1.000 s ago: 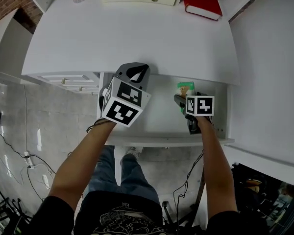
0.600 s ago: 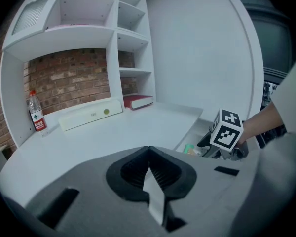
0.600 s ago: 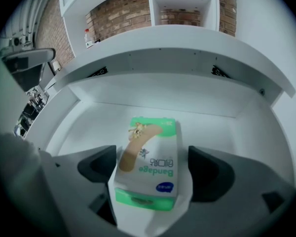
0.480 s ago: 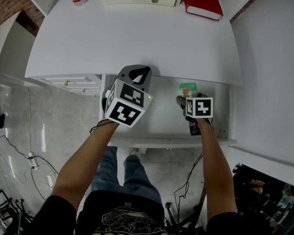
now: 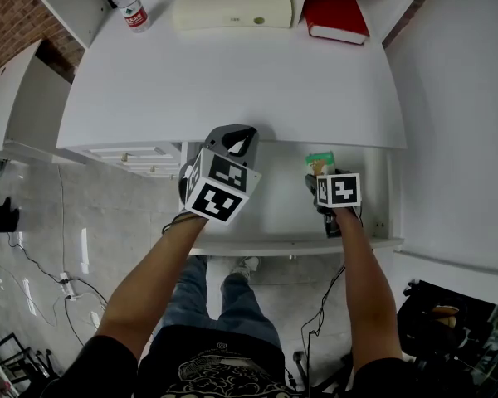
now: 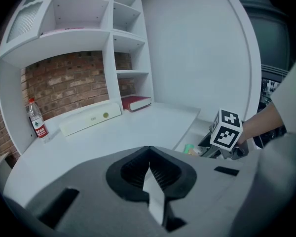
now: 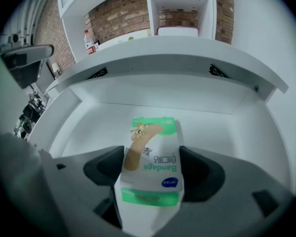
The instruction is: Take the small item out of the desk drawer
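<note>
Grey right gripper jaws have just been closing and sit against the long sides of the box, inside the open drawer near its right rear. Left gripper is closed and empty over the desk edge. Grasp looks made; lift-out remains. Box lies face up, long axis running from the gripper toward the drawer back.

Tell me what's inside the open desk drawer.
A green-and-white bandage box, between the right gripper's jaws, which have just been closing. The drawer floor under them is hidden.
</note>
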`<state>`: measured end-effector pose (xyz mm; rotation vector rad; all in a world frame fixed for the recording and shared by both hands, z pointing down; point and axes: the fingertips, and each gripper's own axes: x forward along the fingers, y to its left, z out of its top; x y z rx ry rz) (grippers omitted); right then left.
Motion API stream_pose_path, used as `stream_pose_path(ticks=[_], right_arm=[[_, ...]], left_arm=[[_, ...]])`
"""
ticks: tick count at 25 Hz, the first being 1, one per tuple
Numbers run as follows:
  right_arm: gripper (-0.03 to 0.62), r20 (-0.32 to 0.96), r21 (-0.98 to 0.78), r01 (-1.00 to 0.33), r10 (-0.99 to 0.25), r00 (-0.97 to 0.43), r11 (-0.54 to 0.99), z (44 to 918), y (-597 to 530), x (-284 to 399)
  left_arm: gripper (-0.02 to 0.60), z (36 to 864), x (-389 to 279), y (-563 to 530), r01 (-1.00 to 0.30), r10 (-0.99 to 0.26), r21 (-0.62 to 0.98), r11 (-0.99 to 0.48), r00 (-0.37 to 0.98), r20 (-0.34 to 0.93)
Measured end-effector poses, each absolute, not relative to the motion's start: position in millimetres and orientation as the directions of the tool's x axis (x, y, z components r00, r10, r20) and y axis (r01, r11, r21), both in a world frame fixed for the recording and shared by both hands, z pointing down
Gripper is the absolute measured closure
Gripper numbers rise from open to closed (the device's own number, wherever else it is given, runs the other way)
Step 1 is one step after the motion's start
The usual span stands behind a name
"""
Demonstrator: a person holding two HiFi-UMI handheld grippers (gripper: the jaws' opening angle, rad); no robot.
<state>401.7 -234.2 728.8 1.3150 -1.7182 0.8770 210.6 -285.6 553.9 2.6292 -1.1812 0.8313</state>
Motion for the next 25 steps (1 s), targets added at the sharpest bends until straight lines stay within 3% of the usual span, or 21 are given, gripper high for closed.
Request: stream_pose_path(ticks=[25], right_arm=[[0.243,0.777,-0.058,-0.994,-0.621,-0.104,0.094,572,-196,433]], left_arm=[[0.574,453,251,-275,-0.682,-0.632,-0.079,-0.727,0.620,0.465]])
